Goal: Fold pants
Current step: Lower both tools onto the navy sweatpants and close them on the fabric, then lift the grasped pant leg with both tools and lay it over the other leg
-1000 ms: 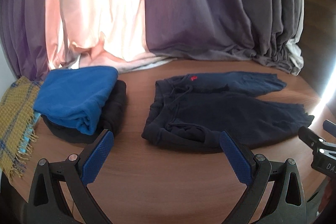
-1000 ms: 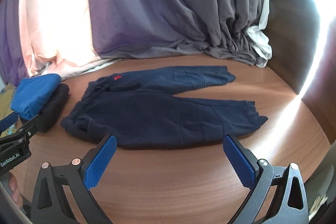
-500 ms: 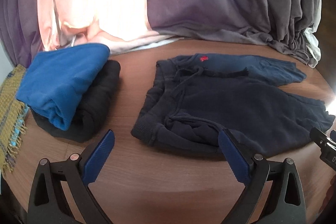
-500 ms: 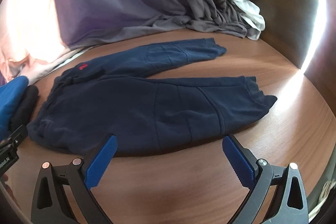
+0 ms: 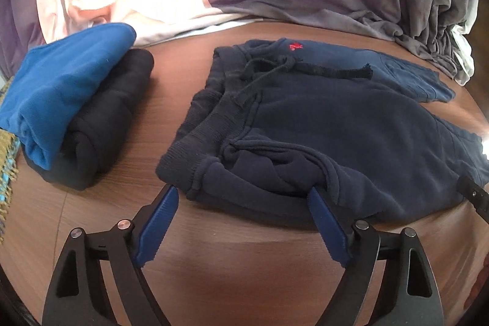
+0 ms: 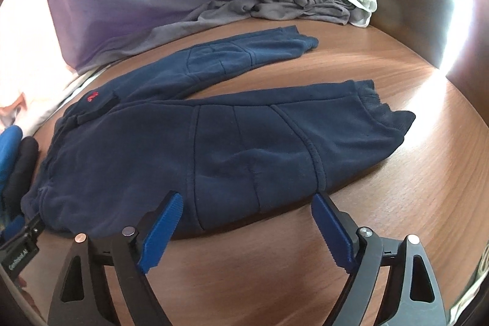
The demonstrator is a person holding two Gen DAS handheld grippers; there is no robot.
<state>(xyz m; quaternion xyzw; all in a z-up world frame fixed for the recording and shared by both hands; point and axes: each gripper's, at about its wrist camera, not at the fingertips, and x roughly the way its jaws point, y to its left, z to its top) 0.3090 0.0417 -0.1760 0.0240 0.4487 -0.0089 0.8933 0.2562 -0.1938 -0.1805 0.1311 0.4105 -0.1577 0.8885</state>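
Both grippers have dropped closer to the navy fleece sweatpants [image 5: 321, 124], lying flat mid-table on the brown wooden tabletop [image 5: 244, 265], waistband at 9 o'clock, cuffs at 3. My left gripper [image 5: 243, 208] is wide open, straddling the near waistband corner; my right gripper [image 6: 247, 214] gapes at the near leg's knee edge. I'd pinch both edges together, lift evenly, and carry toward 12 onto the far leg.

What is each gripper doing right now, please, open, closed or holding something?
Left gripper: open, empty, at the waistband edge of the navy pants.
Right gripper: open, empty, at the near leg's edge.
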